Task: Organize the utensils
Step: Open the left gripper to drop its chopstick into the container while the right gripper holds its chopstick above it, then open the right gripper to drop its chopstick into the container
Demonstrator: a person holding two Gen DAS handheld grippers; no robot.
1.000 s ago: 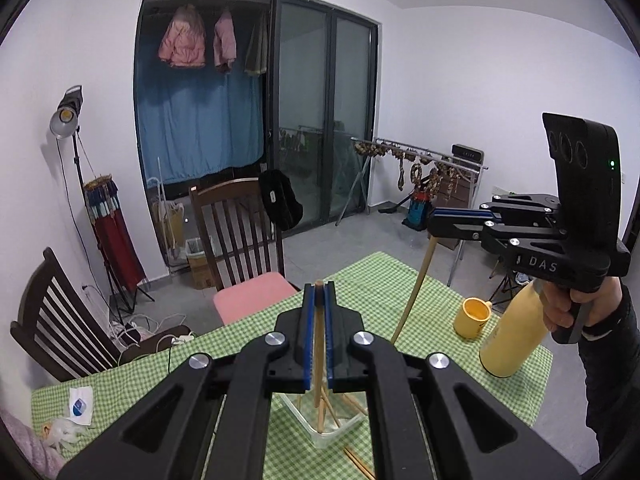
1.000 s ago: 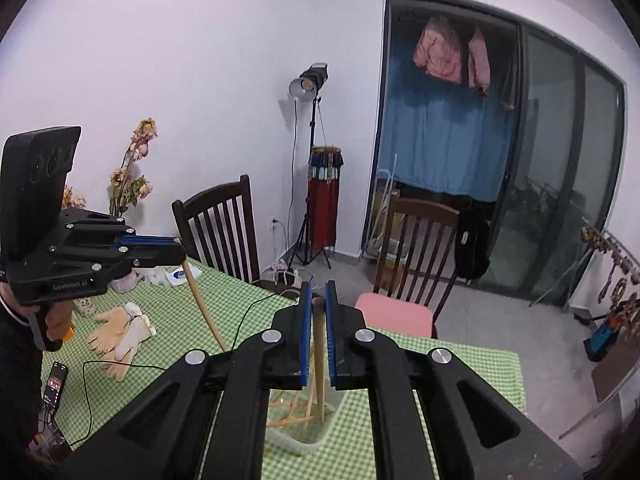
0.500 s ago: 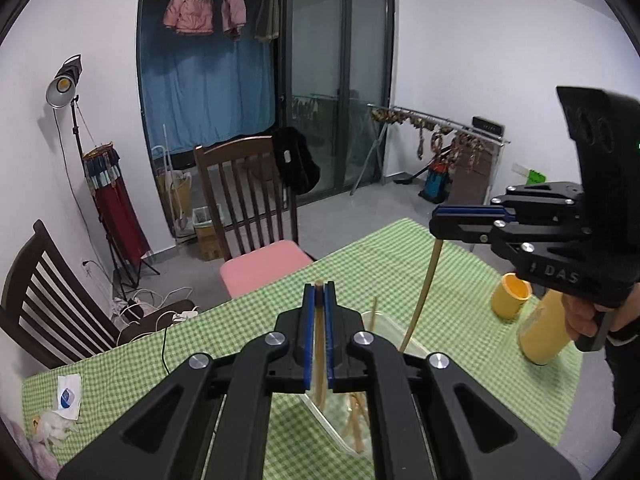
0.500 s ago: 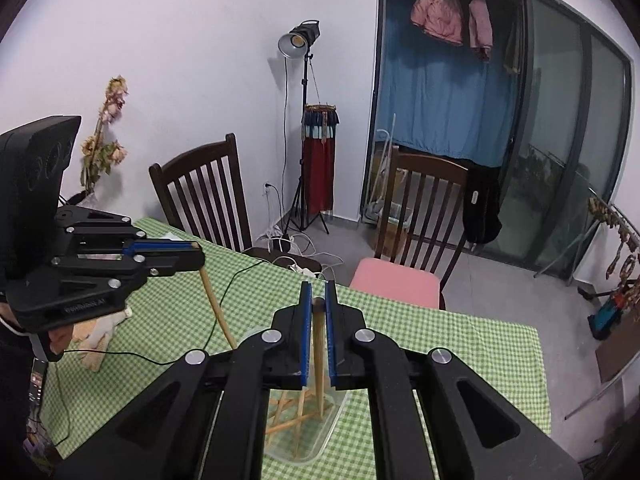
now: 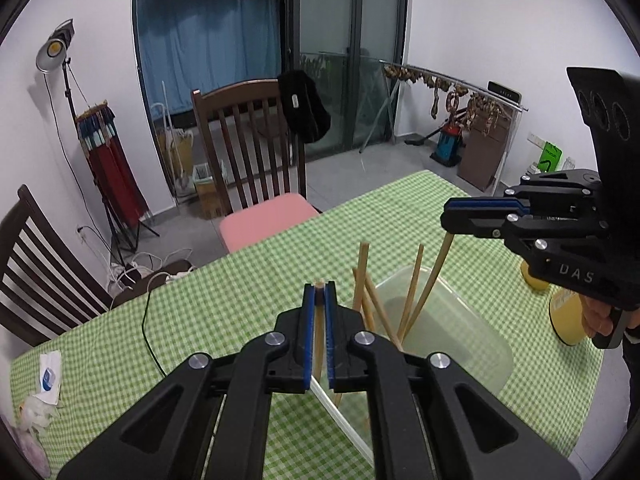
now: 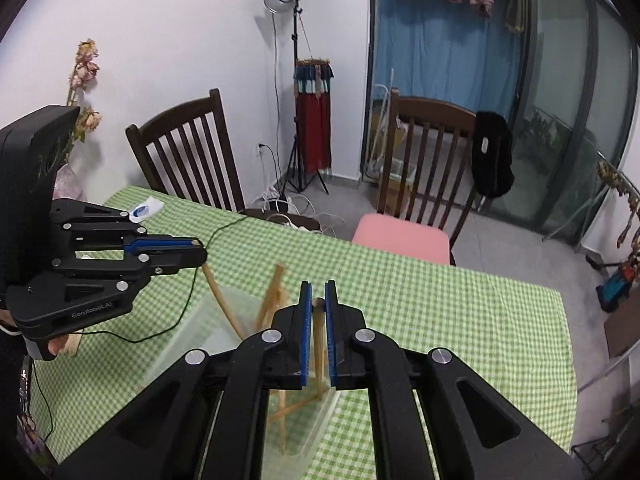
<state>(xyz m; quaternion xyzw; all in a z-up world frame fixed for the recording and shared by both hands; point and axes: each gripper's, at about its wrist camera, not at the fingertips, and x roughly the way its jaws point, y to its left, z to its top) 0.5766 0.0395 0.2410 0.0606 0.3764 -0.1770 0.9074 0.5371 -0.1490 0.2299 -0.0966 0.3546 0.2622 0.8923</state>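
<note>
Wooden chopsticks (image 5: 410,294) are being stood on end inside a clear rectangular plastic container (image 5: 460,328) that is resting on the green-and-white checked tablecloth (image 5: 248,304). One chopstick (image 5: 319,344) is being clamped between the blue pads of the left gripper (image 5: 319,300), its lower end reaching down at the container's near wall. Another chopstick (image 6: 318,344) is being pinched by the right gripper (image 6: 318,300), its lower part passing down into the container (image 6: 192,332), where loose sticks (image 6: 270,292) are leaning against one another. In the left wrist view the right gripper (image 5: 450,216) is being seen side-on with its stick (image 5: 434,276) slanting into the container; in the right wrist view the left gripper (image 6: 198,254) is being seen likewise. Compared with a second ago, both cameras are being tilted further downward, more tablecloth is being shown, and the container is being viewed closer and larger, the gripped sticks reaching lower into it. A yellow bottle (image 5: 564,316) is being partly hidden behind the right gripper.
</note>
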